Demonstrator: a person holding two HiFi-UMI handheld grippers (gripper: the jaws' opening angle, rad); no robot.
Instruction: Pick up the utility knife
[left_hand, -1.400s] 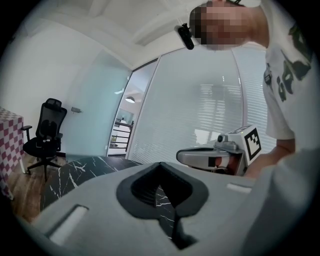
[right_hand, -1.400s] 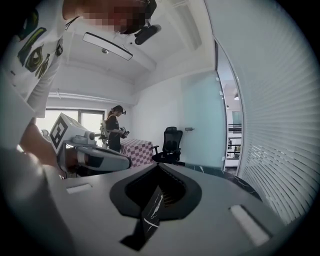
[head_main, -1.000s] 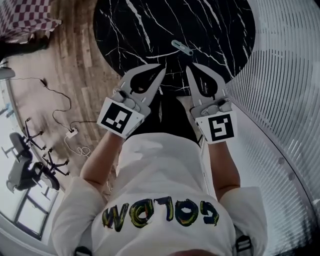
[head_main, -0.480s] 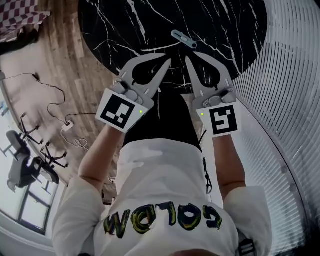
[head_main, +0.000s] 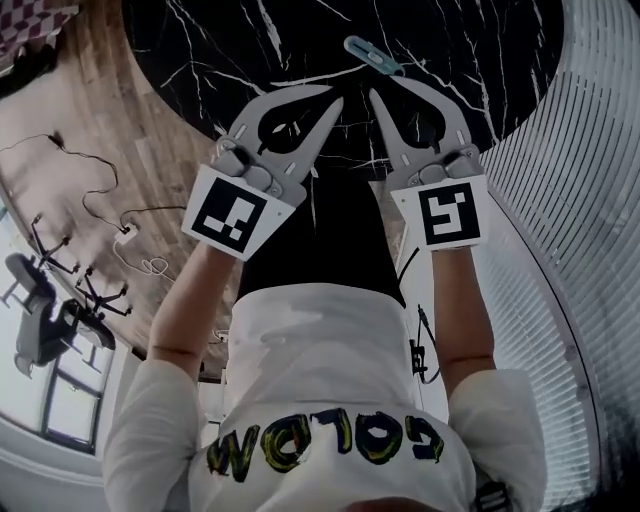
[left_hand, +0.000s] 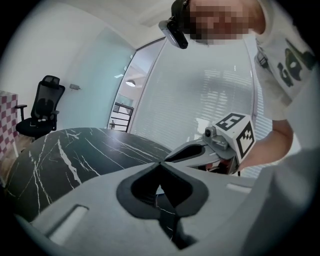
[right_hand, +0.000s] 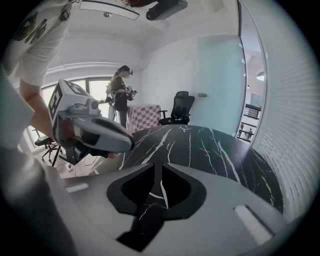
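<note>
The utility knife (head_main: 372, 55), slim and light blue-grey, lies flat on the round black marble table (head_main: 250, 40), just beyond my two grippers. My left gripper (head_main: 337, 98) is shut, its tips meeting with nothing held, a little left of the knife's near end. In the left gripper view its jaws (left_hand: 161, 162) touch at the tip. My right gripper (head_main: 385, 90) sits just short of the knife. Its jaws have just been opening, and a narrow gap (right_hand: 157, 164) shows between them with nothing in it. Neither gripper view shows the knife.
The table's near edge runs under both grippers. A slatted white wall (head_main: 570, 200) curves along the right. Cables (head_main: 130, 240) and office chairs (head_main: 45, 320) lie on the wooden floor at the left. Beyond the table are a standing person (right_hand: 120, 95) and a black chair (right_hand: 180, 107).
Both grippers have sunk toward the table's near edge and point more at the knife. The right gripper's jaws have parted slightly. The knife has not moved.
</note>
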